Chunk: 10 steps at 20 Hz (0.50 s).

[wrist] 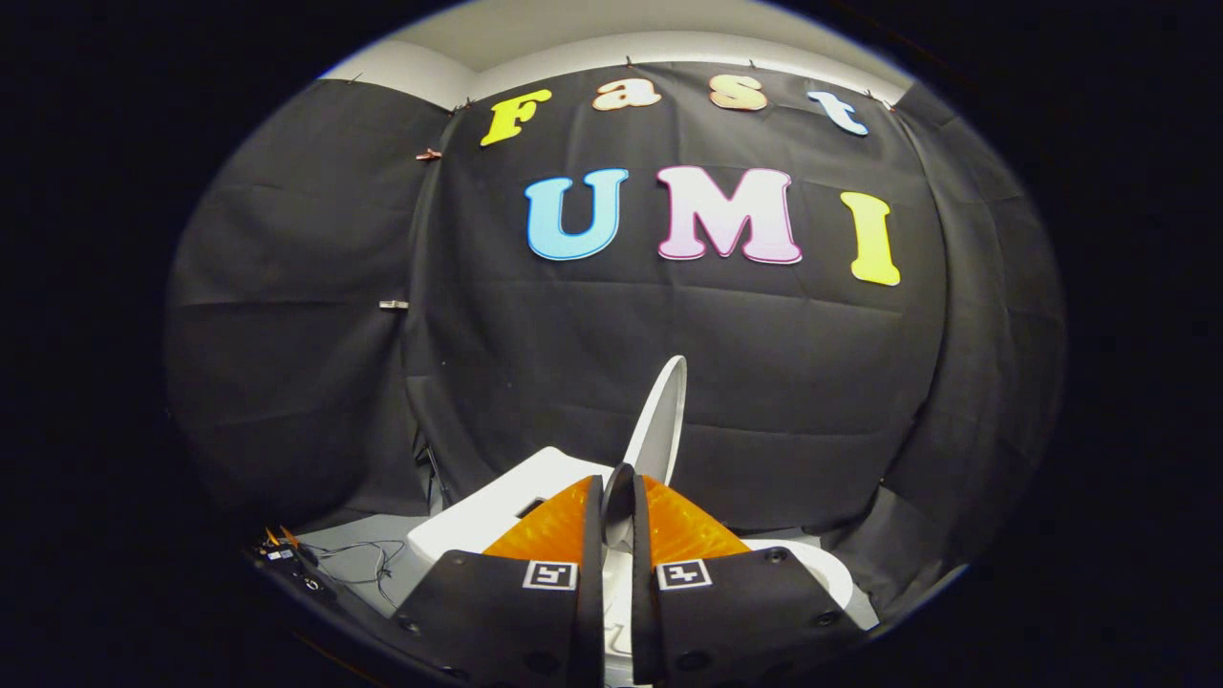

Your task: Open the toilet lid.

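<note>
While the gripper [617, 497] points at the black cloth wall [535, 363] of the booth, its two fingers [592, 535] stand close together with the edge of the toilet lid [659, 420] pinched between them — both fingers press on the lid's thin rim, so the gripper is clenched on it. The lid is raised and stands nearly upright, seen edge-on; it rises from between the fingertips and leans a little to the right as it climbs beyond them, its pale curved top ending against the cloth. To the left of the fingers, just past them, sits the white toilet tank [497, 506], with a dark recess in its upper face. To the right and below the fingers, a curved piece of the white toilet rim [822, 569] shows — touching nothing of the gripper. Farther left and low, thin cables [368, 559] lie on the grey floor [354, 535] near some small electronic parts [282, 552], well apart from the toilet.
</note>
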Each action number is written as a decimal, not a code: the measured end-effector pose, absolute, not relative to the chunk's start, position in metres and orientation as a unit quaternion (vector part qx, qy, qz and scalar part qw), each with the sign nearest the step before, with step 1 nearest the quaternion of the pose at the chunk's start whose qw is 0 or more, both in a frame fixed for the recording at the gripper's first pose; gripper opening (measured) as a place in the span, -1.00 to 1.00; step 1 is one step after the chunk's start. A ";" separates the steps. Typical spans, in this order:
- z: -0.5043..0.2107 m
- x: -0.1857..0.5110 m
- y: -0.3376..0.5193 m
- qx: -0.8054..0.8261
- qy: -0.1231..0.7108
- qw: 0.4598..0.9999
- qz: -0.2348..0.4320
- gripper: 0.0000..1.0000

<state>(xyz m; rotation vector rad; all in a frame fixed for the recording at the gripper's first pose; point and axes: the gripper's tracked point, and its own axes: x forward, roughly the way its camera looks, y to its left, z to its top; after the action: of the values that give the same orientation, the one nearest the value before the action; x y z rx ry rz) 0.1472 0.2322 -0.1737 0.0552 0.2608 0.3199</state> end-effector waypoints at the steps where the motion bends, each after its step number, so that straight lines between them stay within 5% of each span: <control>1: -0.174 0.147 0.240 0.027 0.130 0.977 0.165 -0.68; 10: -0.177 0.143 0.307 0.006 0.135 0.969 0.209 -0.68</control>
<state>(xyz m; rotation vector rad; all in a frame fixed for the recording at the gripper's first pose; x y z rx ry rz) 0.1431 0.3066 -0.1771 0.0119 0.2722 0.4232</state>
